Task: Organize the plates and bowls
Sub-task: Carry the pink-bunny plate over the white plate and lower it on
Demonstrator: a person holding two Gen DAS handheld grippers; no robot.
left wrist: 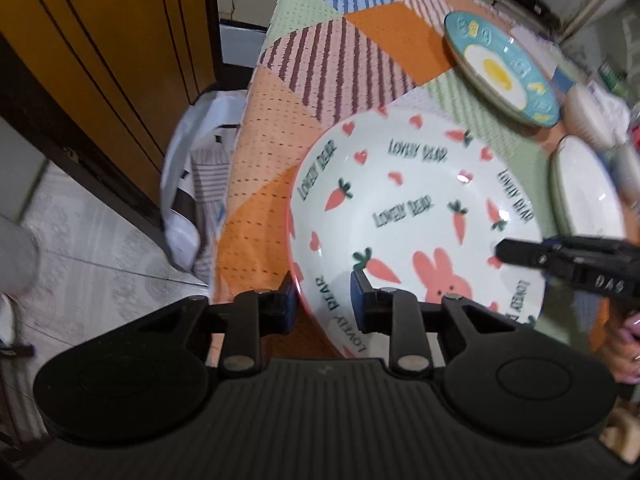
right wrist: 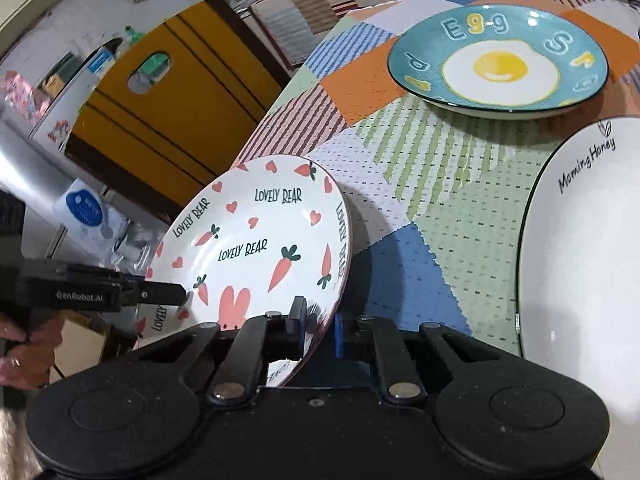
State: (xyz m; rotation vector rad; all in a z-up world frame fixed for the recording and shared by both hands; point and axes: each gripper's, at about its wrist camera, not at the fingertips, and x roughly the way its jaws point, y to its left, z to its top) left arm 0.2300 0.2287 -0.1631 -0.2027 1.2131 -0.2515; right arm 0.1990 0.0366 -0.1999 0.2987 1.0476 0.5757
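A white plate with carrots, hearts and "LOVELY BEAR" lettering (left wrist: 416, 216) is held tilted above the table's near corner. My left gripper (left wrist: 324, 304) is shut on its near rim. My right gripper (right wrist: 318, 326) is shut on the opposite rim; the plate (right wrist: 256, 248) leans left of it. The right gripper's tip also shows in the left wrist view (left wrist: 520, 254), and the left gripper shows in the right wrist view (right wrist: 160, 292). A teal "Eggs" plate with a fried-egg picture (right wrist: 500, 64) lies flat farther back. A white "Morning Honey" plate (right wrist: 588, 248) lies at the right.
A patchwork tablecloth (right wrist: 400, 184) covers the table. A yellow wooden cabinet (left wrist: 100, 40) stands left of the table, with a white bag (left wrist: 192, 184) on the floor by the table corner. Cluttered shelves and bottles stand behind.
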